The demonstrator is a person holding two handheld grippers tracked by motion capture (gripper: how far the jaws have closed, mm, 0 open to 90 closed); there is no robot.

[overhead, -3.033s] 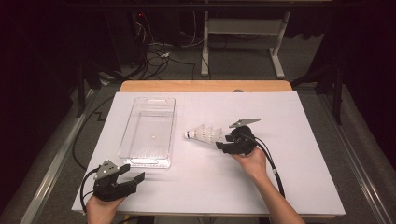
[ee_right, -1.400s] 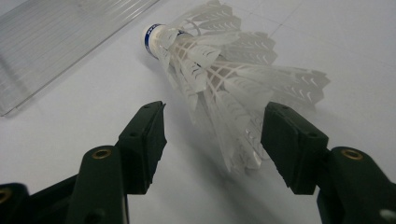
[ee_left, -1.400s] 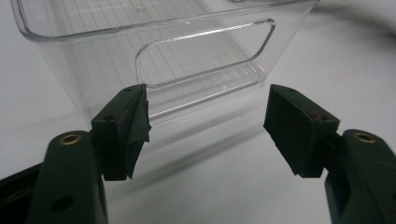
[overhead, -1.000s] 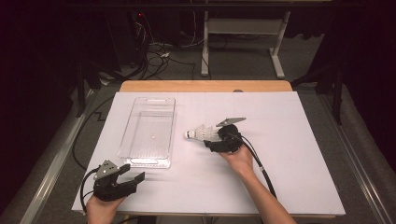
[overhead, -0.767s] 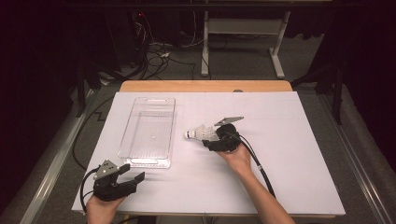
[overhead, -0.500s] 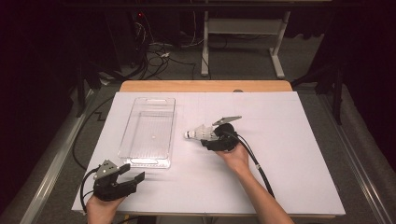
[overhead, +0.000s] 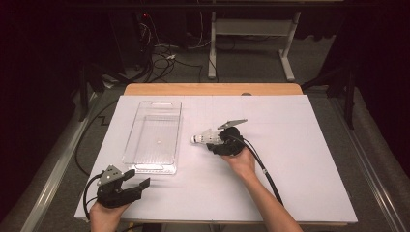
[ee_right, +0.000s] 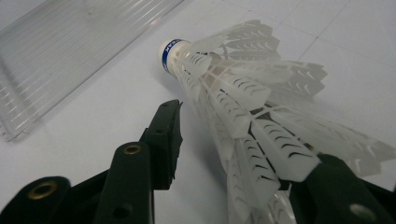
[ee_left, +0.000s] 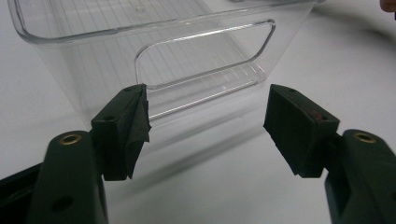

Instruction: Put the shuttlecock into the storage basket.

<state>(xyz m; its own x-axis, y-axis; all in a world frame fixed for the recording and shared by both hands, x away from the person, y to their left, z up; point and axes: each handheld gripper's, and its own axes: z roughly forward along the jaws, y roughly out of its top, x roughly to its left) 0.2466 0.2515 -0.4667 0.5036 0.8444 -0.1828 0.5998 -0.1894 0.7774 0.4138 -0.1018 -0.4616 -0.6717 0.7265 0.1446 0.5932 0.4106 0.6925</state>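
High overview; two close claw-mounted views.

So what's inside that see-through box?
Nothing that I can see: through the clear box just its ribbed floor and the white table show. The shuttlecock lies outside, beside it.

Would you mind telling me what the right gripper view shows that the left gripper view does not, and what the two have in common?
The right gripper view alone shows a white shuttlecock lying on its side, its skirt between the right gripper's jaws, which have just been closing; the left jaw stands apart from the skirt, and the right jaw is partly hidden under it. The left gripper view alone shows the left gripper, jaws wide with nothing between them, facing the handle cutout in the end wall of the clear tray. Both show that tray and the white table surface.
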